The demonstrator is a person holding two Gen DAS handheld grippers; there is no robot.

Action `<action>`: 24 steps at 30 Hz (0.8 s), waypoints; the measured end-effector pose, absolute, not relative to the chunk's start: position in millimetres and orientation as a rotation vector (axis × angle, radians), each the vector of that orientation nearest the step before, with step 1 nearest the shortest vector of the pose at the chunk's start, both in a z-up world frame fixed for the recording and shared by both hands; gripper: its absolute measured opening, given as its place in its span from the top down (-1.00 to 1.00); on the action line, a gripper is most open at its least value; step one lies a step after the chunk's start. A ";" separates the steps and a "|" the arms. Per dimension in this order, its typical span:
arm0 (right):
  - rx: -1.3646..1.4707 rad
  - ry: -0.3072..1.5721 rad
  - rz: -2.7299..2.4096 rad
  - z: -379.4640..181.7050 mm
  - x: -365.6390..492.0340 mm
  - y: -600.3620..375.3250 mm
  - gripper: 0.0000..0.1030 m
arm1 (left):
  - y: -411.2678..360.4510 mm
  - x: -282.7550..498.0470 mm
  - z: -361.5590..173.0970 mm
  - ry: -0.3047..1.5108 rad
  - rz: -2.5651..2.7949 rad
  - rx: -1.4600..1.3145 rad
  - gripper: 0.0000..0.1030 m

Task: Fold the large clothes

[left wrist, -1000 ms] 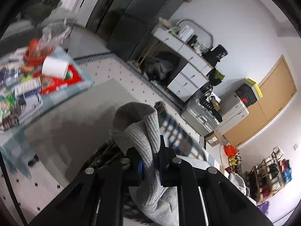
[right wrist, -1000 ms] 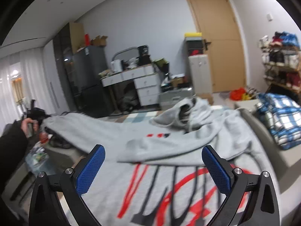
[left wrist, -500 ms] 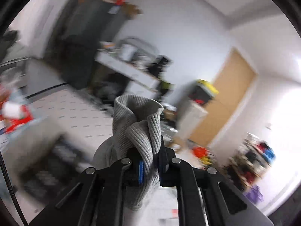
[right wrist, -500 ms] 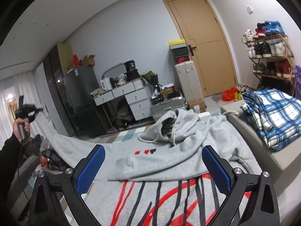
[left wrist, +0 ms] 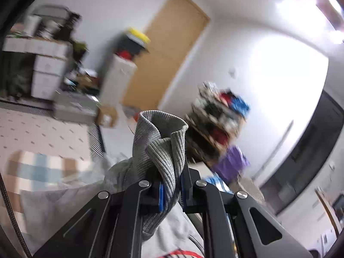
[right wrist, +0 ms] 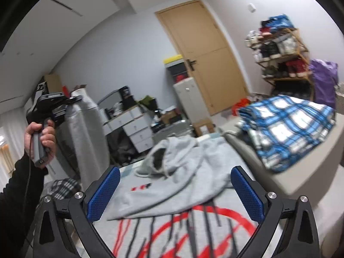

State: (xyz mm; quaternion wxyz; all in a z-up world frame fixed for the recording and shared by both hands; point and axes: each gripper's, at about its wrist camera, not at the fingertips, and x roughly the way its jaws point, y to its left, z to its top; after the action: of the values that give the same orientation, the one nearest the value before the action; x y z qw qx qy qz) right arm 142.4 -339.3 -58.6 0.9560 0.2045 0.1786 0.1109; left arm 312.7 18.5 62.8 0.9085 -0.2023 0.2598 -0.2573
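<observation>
Over on the left of the right wrist view, your left hand (right wrist: 39, 137) has the left gripper (right wrist: 73, 101) up in the air, and it's pinching the ribbed cuff (left wrist: 163, 148) of the grey hoodie (right wrist: 185, 172). The left wrist view shows the cuff squeezed tight between the two blue pads (left wrist: 160, 196), with the ribbed end poking up above them. The sleeve (right wrist: 83, 142) hangs down from that grip like a long grey tube.

Moving to the middle, the rest of the hoodie is spread flat on the bed (right wrist: 301, 185), hood (right wrist: 169, 152) facing the far end, and the other sleeve already lies folded across the chest. The red and black print (right wrist: 193, 225) sits closest to you.

Your right gripper (right wrist: 175, 195) is spread wide with nothing between its blue pads, hovering above the printed part of the hoodie. I can't really tell how close it is to the fabric.

To the right, a blue plaid shirt (right wrist: 286, 126) is piled on the bed's edge, well apart from the hoodie. The left wrist view is pretty blurry, so the room behind the cuff is mostly mush.
</observation>
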 end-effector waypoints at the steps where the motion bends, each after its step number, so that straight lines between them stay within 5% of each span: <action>1: 0.422 0.369 0.208 -61.9 142.1 -346.7 -1.00 | 2.3 319.8 51.2 0.565 -0.555 -0.408 0.88; 14: 0.510 0.464 0.090 -103.9 137.3 -405.3 -1.00 | -122.7 385.2 -94.7 0.943 -0.657 -0.298 0.89; 24: 0.522 0.496 0.052 -116.8 140.3 -419.0 -1.00 | -171.7 362.6 -117.2 1.119 -0.720 -0.156 0.88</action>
State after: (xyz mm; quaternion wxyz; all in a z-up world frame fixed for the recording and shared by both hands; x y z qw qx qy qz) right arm 140.3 -419.0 -116.8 0.9356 0.2553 0.2425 0.0254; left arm 362.6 -171.7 -117.2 0.7839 -0.0724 0.5187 -0.3335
